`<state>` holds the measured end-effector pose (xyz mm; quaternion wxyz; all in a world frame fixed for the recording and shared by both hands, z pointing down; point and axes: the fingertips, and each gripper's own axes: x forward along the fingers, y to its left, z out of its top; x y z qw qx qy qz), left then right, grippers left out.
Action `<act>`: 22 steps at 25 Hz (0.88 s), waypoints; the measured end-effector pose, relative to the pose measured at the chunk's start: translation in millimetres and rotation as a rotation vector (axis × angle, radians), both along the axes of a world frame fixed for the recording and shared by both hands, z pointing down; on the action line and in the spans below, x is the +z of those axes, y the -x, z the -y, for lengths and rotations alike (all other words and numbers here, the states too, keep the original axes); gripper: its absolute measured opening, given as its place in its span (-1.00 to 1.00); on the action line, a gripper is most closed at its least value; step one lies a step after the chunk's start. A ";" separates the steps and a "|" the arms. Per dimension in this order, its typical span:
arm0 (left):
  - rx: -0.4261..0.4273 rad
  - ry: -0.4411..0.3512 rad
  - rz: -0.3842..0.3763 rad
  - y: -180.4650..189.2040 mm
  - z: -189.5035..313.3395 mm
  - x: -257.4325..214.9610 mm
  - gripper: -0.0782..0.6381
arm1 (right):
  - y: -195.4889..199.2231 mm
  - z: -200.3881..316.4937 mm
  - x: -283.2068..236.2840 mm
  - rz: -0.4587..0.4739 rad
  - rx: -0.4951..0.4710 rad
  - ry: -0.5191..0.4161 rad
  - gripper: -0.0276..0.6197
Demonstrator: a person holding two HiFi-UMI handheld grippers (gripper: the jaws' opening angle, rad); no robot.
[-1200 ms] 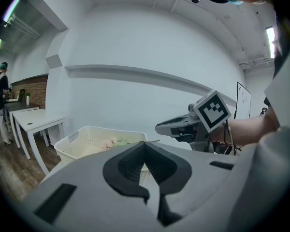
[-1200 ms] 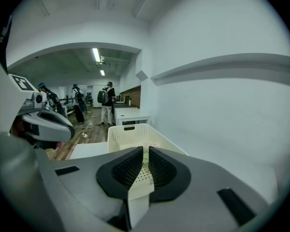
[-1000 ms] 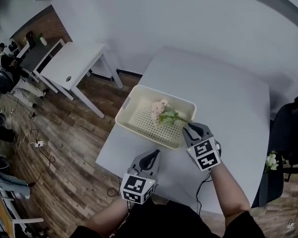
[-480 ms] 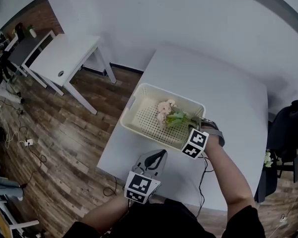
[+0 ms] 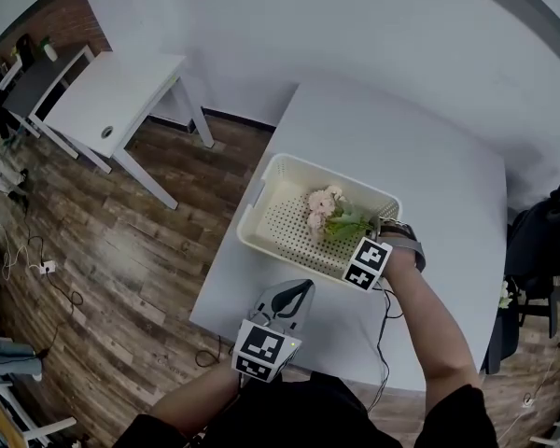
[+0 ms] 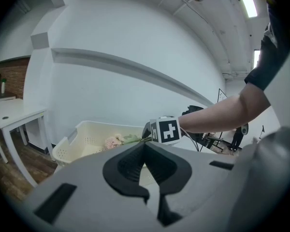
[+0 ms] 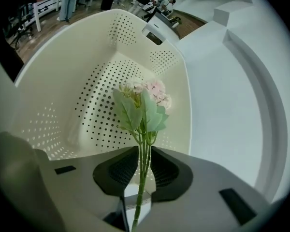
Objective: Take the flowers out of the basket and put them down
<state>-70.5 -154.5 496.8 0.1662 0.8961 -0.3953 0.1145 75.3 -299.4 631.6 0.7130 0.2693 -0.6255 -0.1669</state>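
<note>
A bunch of pale pink flowers (image 5: 325,211) with green leaves lies in the cream perforated basket (image 5: 261,194) on the white table (image 5: 429,166). My right gripper (image 5: 379,228) reaches over the basket's right near corner and is shut on the green stems. In the right gripper view the stems run between the pads of that gripper (image 7: 144,152), the flowers (image 7: 147,98) just ahead over the basket floor (image 7: 63,76). My left gripper (image 5: 303,289) is shut and holds nothing, hanging near the table's front edge. From the left gripper (image 6: 145,145) I see the basket (image 6: 84,135) and flowers (image 6: 116,140).
A white side table (image 5: 112,101) stands on the wooden floor (image 5: 121,250) at the far left. A chair with dark cloth (image 5: 541,241) is at the right, with a small white flower sprig (image 5: 504,297) beside it.
My right gripper has moved from the table at the basket's near right corner up over the rim and has taken hold of the stems. The left gripper has hardly moved.
</note>
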 end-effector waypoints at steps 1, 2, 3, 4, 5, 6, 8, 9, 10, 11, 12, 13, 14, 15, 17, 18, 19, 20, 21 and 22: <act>0.005 0.001 -0.001 1.4 1.4 0.6 -0.76 | -0.7 1.7 1.1 -0.013 0.003 -0.007 -0.68; 0.009 0.002 -0.001 2.8 2.4 0.9 -0.76 | -1.4 3.3 1.7 -0.025 0.007 -0.014 -0.71; 0.013 0.004 0.000 4.4 3.0 1.6 -0.76 | -2.1 4.3 2.0 -0.032 0.012 -0.020 -0.72; 0.016 0.006 0.002 6.0 3.1 2.7 -0.76 | -2.3 4.8 1.9 -0.034 0.018 -0.023 -0.73; 0.018 0.007 0.004 7.5 3.1 3.9 -0.76 | -2.1 5.0 1.4 -0.033 0.023 -0.026 -0.73; 0.020 0.006 0.005 8.6 3.3 4.4 -0.76 | -1.7 4.9 0.6 -0.030 0.026 -0.029 -0.74; 0.026 0.001 0.005 8.6 3.8 3.3 -0.76 | 0.1 4.5 -2.9 -0.023 0.025 -0.043 -0.74; 0.029 0.000 0.005 8.1 3.4 2.5 -0.76 | 1.2 3.8 -6.1 -0.018 0.022 -0.054 -0.75; 0.032 -0.001 0.006 7.2 2.5 1.7 -0.76 | 2.5 2.7 -10.1 -0.010 0.018 -0.068 -0.75; 0.035 -0.003 0.006 5.9 1.2 0.7 -0.76 | 3.8 1.2 -15.0 0.001 0.015 -0.085 -0.75; 0.039 -0.005 0.006 4.2 0.2 -0.5 -0.76 | 4.8 -0.5 -20.6 0.014 0.012 -0.104 -0.76; 0.043 -0.009 0.006 2.3 -0.6 -1.9 -0.76 | 5.5 -2.0 -26.7 0.028 0.010 -0.125 -0.76; 0.048 -0.014 0.006 0.3 -1.2 -3.1 -0.76 | 5.7 -3.5 -33.3 0.043 0.009 -0.148 -0.76; 0.054 -0.018 0.005 -1.9 -1.8 -4.3 -0.76 | 5.4 -5.0 -40.7 0.059 0.010 -0.175 -0.76; 0.066 -0.025 0.002 -7.1 -4.2 -7.2 -0.76 | 4.8 -9.6 -57.0 0.101 0.016 -0.228 -0.77; 0.073 -0.029 0.001 -10.1 -6.3 -9.0 -0.76 | 4.7 -12.8 -65.9 0.127 0.021 -0.254 -0.77; 0.080 -0.034 -0.001 -13.5 -8.6 -11.0 -0.76 | 3.8 -16.2 -75.4 0.154 0.028 -0.281 -0.77; 0.088 -0.039 -0.002 -17.2 -10.9 -13.2 -0.76 | 1.5 -19.4 -85.8 0.183 0.042 -0.311 -0.77; 0.098 -0.044 -0.004 -21.2 -13.3 -15.5 -0.76 | -2.4 -22.9 -96.8 0.216 0.063 -0.343 -0.77; 0.109 -0.050 -0.005 -25.4 -15.7 -17.8 -0.76 | -8.0 -27.1 -107.9 0.257 0.092 -0.377 -0.78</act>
